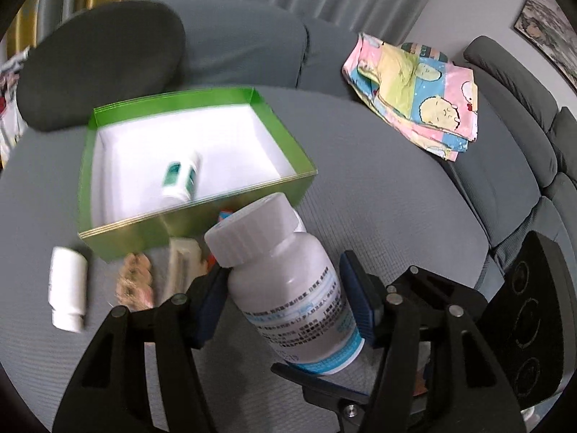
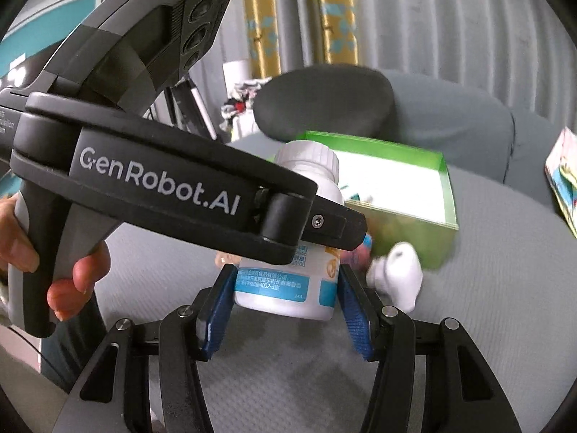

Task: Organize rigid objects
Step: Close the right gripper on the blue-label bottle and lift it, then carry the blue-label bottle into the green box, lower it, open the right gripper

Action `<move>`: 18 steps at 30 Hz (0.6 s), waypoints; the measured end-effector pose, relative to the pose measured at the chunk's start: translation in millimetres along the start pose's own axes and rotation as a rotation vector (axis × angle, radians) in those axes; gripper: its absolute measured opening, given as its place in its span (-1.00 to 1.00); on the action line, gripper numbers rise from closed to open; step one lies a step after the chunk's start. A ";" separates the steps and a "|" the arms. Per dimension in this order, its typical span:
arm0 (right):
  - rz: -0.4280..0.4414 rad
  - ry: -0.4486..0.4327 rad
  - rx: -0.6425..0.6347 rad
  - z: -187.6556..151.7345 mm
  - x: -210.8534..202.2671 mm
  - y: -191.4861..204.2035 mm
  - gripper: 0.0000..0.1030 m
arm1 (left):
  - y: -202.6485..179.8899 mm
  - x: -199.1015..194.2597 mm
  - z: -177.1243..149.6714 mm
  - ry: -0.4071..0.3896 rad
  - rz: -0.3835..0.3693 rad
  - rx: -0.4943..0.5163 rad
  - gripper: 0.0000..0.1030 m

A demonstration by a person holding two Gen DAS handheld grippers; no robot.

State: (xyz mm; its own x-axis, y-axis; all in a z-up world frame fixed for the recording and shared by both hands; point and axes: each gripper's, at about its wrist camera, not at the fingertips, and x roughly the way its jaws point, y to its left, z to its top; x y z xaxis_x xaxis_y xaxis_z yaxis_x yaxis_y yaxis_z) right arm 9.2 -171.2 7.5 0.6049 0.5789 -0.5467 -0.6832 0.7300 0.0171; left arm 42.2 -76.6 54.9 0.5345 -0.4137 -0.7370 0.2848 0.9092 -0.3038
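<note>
1. Left hand-held gripper [image 1: 288, 303]: blue pads pressed on both sides of a large white bottle [image 1: 285, 278], cap tilted toward the green box [image 1: 230, 195]. The bottle is off the surface, just short of the box's near wall.
2. Right hand-held gripper [image 2: 285, 306]: jaws partway closed, pads against the lower sides of its own white bottle with a blue label [image 2: 288, 281]. The bottle is upright and also in front of the box. The left tool's black body [image 2: 162, 180] crosses above it, with a person's hand [image 2: 54, 263] on the handle.
3. Done, by the look of it: one small white-and-teal bottle [image 1: 180, 180] lies on its side inside the box on the white floor.
4. Left: the two held bottles go in next. Still outside are a small white bottle [image 1: 68, 288] lying left of the box and a few blurred items [image 1: 158, 274] against the near wall; what they are cannot be told.
5. The surface is a grey sofa seat [image 1: 378, 216], not a counter. A folded patterned cloth [image 1: 414, 97] sits well apart at the back.
6. Judgement: roughly the early-to-middle stage; one in, two in transit, several waiting.
</note>
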 end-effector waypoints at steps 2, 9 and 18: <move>-0.001 -0.009 -0.009 8.5 3.2 -8.2 0.12 | 2.0 -6.5 5.2 -0.016 0.013 0.017 0.16; -0.006 -0.041 -0.028 28.8 -4.0 -9.4 0.12 | 5.9 -14.3 27.0 -0.061 0.032 0.039 0.16; -0.010 -0.036 -0.053 33.4 -0.8 -12.5 0.12 | 19.3 -10.6 54.9 -0.072 0.042 0.042 0.16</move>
State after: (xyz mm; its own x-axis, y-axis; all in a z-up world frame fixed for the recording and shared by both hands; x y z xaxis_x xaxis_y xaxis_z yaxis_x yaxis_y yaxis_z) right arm 30.9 -168.7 35.7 0.6256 0.5847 -0.5164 -0.6971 0.7162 -0.0337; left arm 85.8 -57.3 90.0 0.6017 -0.3792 -0.7030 0.2938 0.9235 -0.2468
